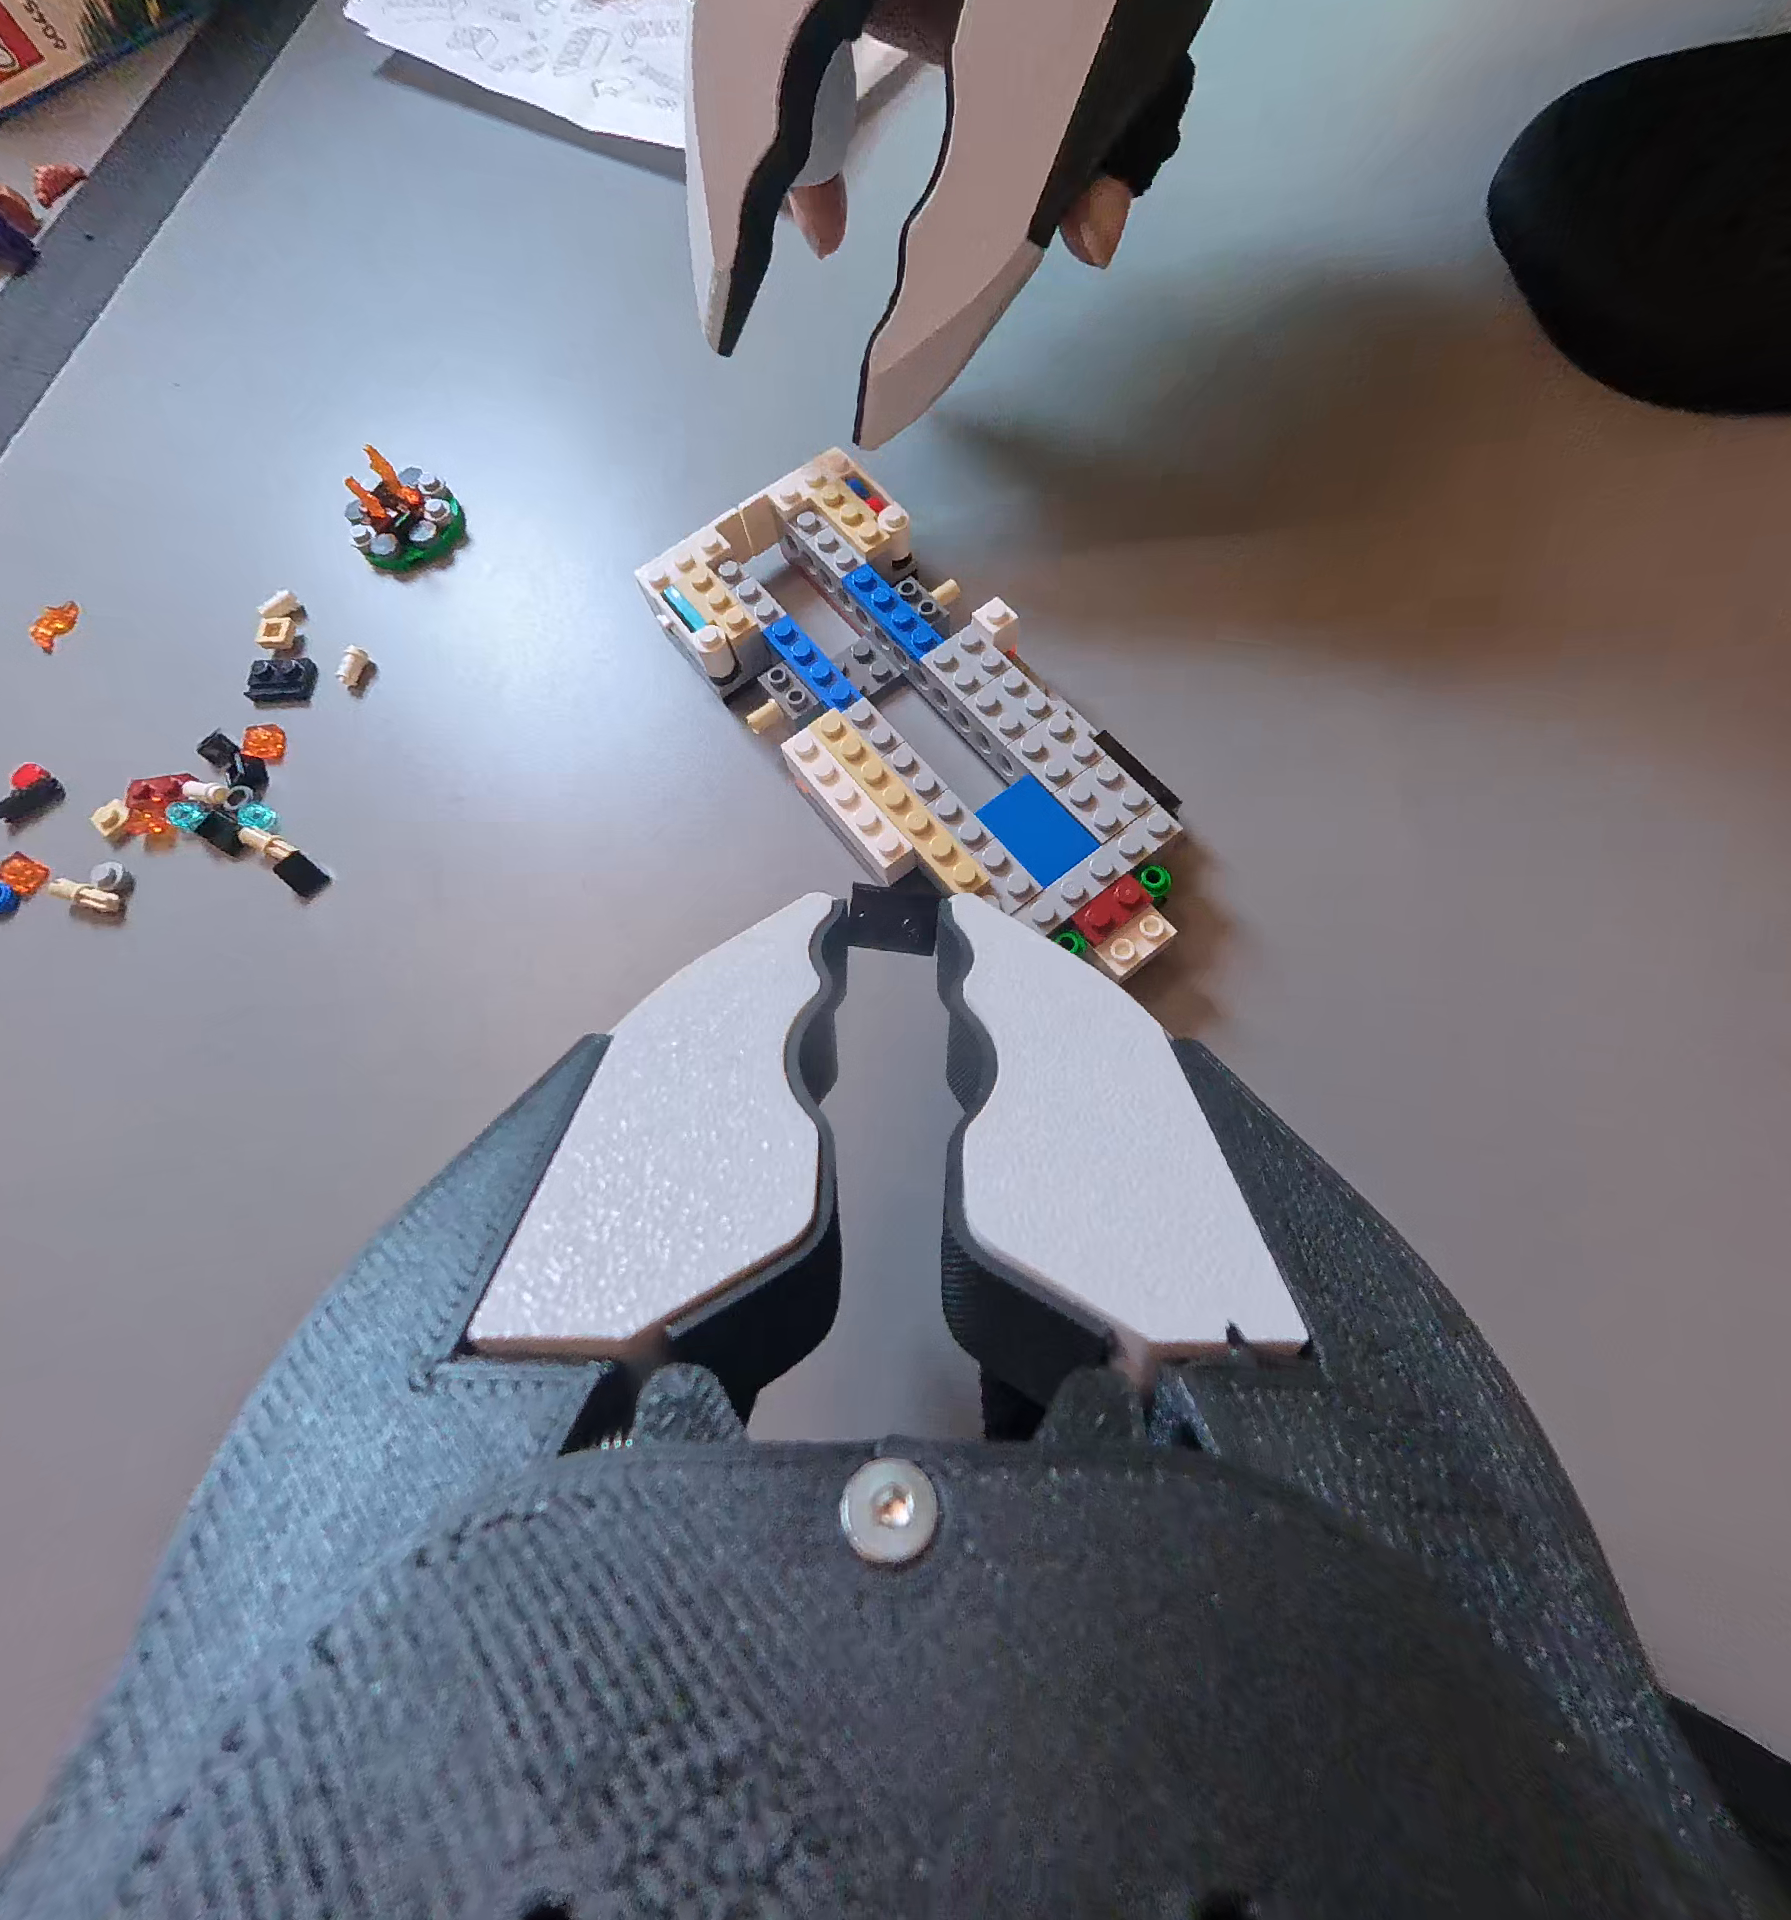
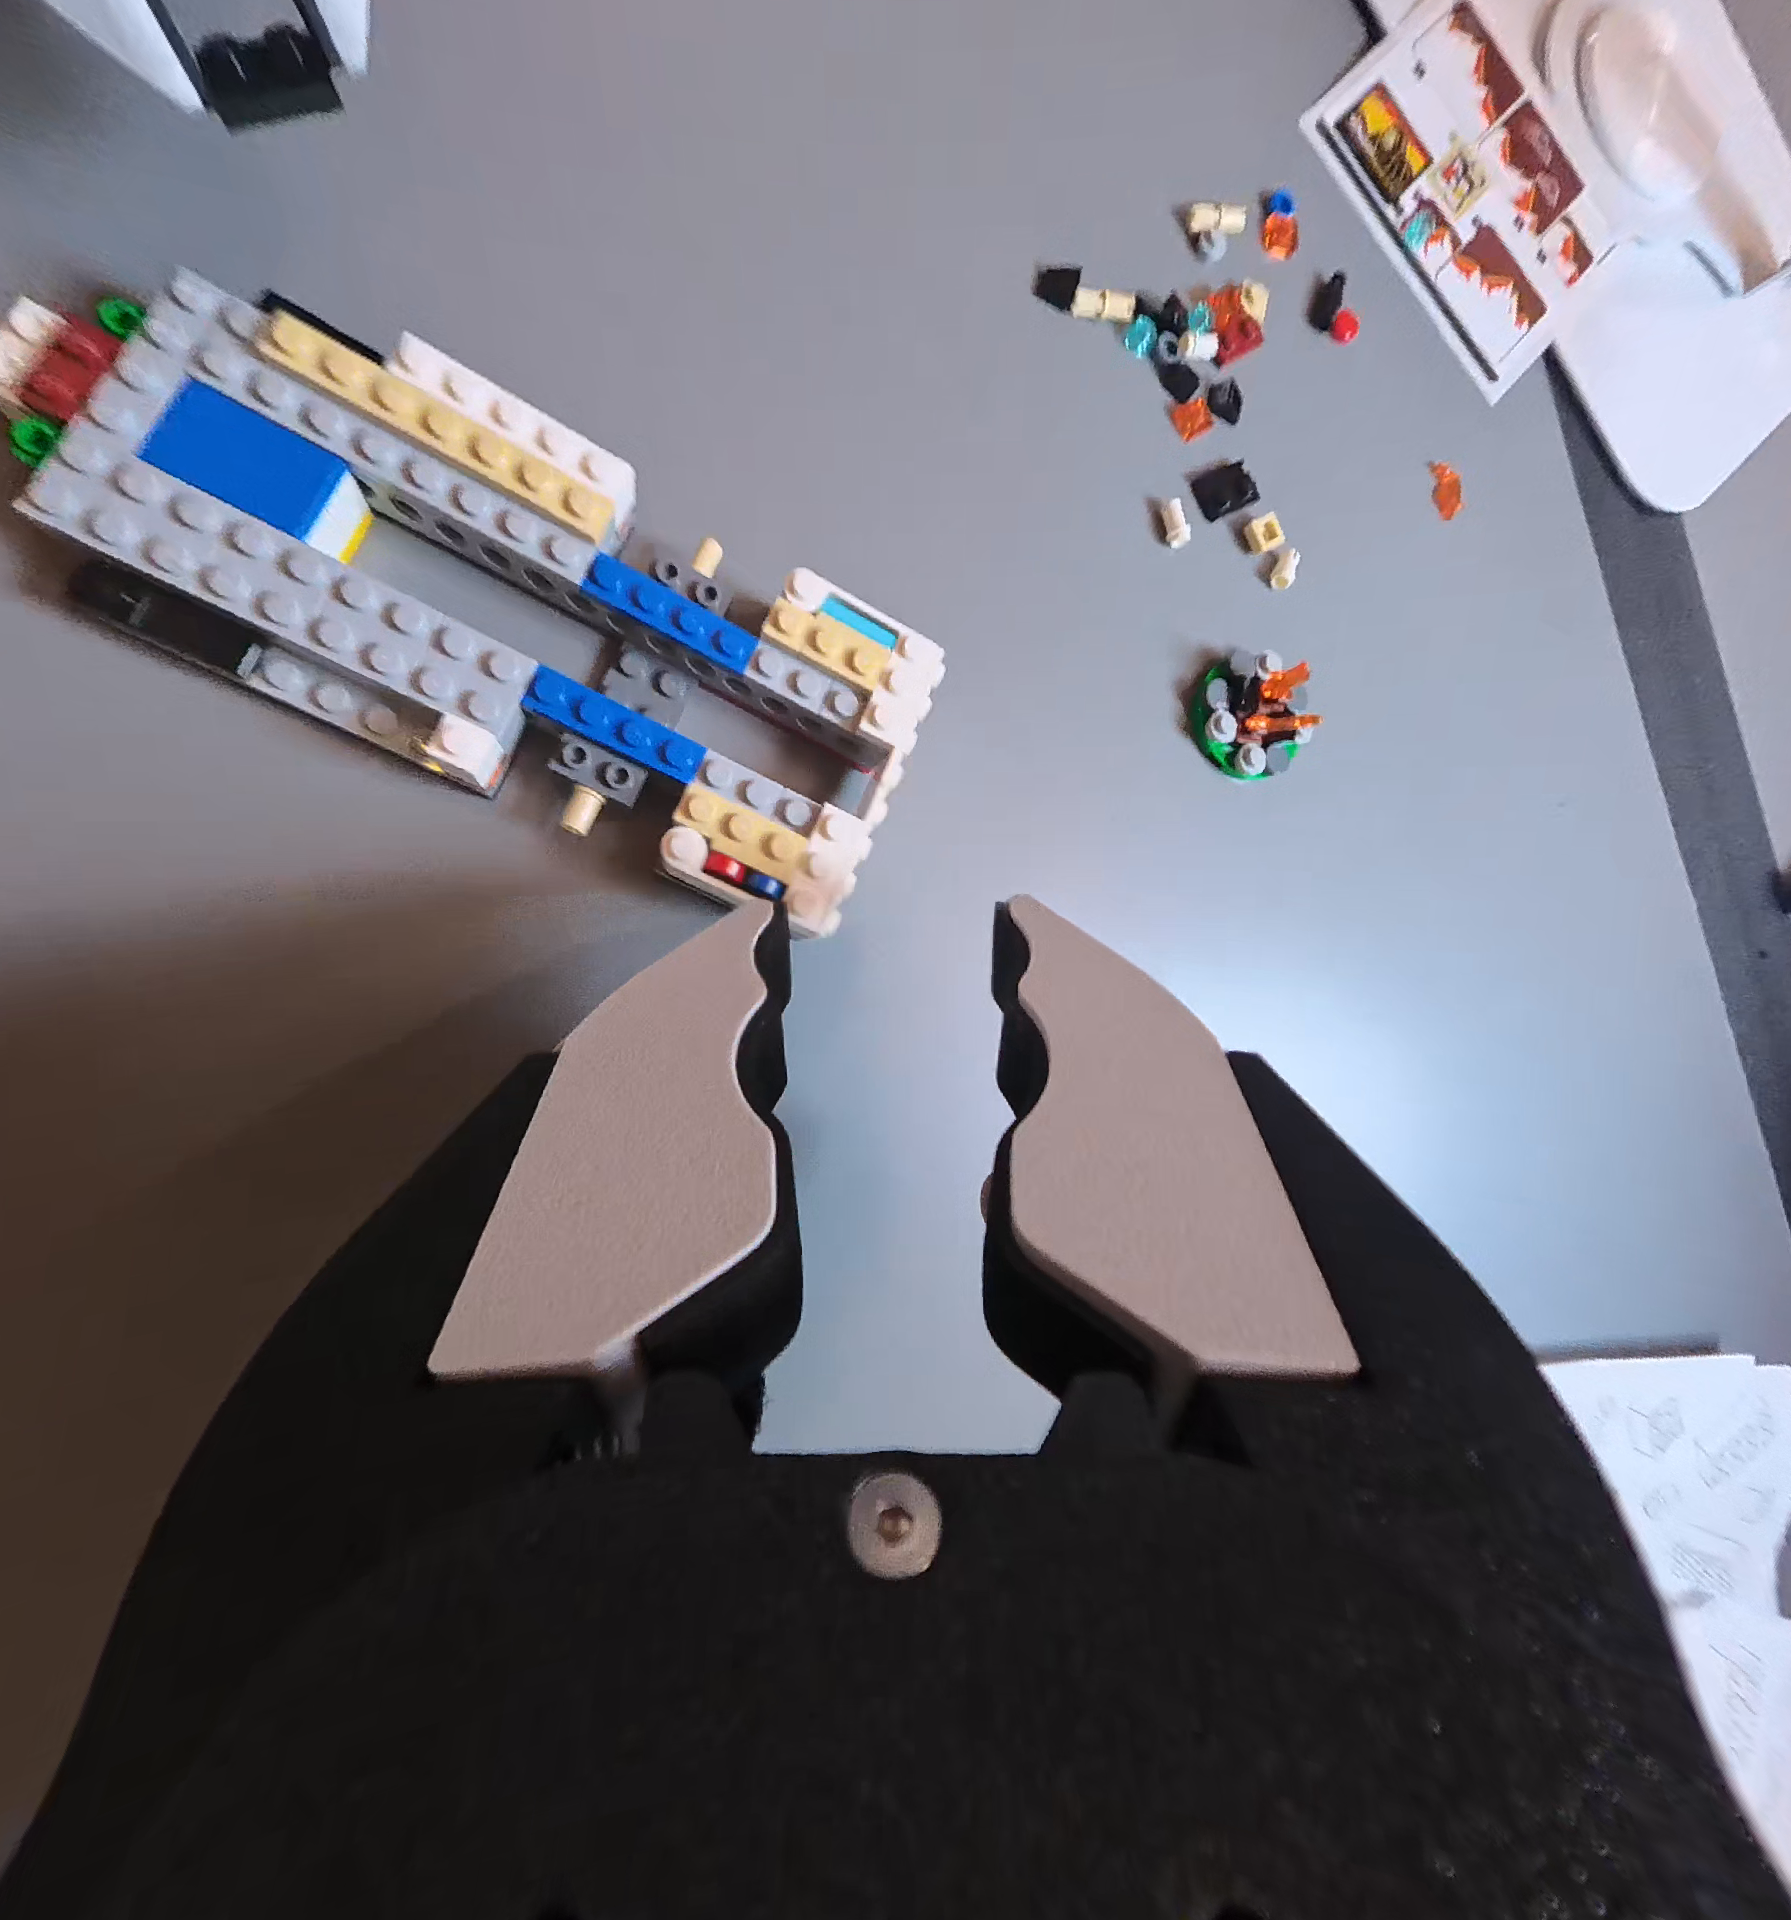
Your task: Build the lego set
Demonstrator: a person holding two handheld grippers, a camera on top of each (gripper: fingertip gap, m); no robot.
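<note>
The left claw (image 1: 891, 914) pinches a small black plate (image 1: 891, 923) at the near end of the brick model (image 1: 912, 707). The right claw (image 2: 891, 909) is spread, bare, one fingertip (image 2: 766, 920) at the model's white far corner. Loose pieces (image 1: 164, 800) lie well apart from the model, open counter (image 1: 517, 831) between.

A grey, blue, tan and white brick model (image 1: 912, 717) is seen on a grey desk (image 1: 1390, 831); a black piece (image 1: 889, 923) is shown.
</note>
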